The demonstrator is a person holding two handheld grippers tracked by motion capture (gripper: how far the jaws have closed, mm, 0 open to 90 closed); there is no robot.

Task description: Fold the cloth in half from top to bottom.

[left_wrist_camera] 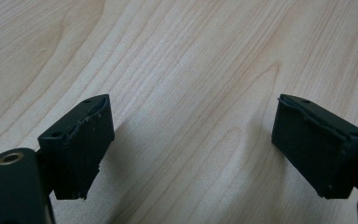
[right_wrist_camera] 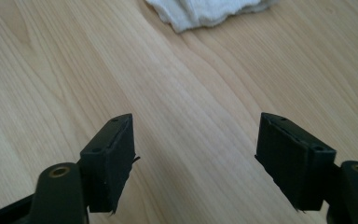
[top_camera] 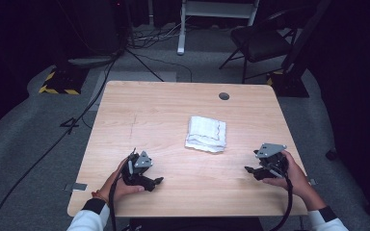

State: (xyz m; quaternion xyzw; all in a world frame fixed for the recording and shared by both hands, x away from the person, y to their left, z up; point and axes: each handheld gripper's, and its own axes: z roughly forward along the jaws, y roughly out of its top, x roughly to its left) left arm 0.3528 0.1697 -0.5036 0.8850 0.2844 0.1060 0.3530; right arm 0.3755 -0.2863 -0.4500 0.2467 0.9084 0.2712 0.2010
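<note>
High view: I look down on a pale wooden table (top_camera: 139,110). A folded white cloth (top_camera: 205,134) lies a little right of the middle, nearer the far edge than the near one, with nothing touching it. My left gripper (top_camera: 144,180) rests near the near-left corner, held in a hand with a white sleeve. My right gripper (top_camera: 254,171) sits near the near-right corner, just as far back from the cloth. Both point inward across the table and are well apart from the cloth.

As I judge it, the work on the cloth has not begun. It lies neatly folded and flat, so every step of reaching, gripping and handling it is left to do.

The left gripper view looks straight down at bare wood grain between the left gripper (left_wrist_camera: 191,135)'s two black jaws, which stand wide apart with nothing between them. The right gripper view adds what that view lacks: past the right gripper (right_wrist_camera: 196,154), whose jaws are also spread wide and empty, one corner of the cloth (right_wrist_camera: 205,11) peeks in at the top edge. It looks like soft towelling, though the view is too cropped to be sure. The high view alone gives me the cloth's whole outline and both hands at once.
</note>
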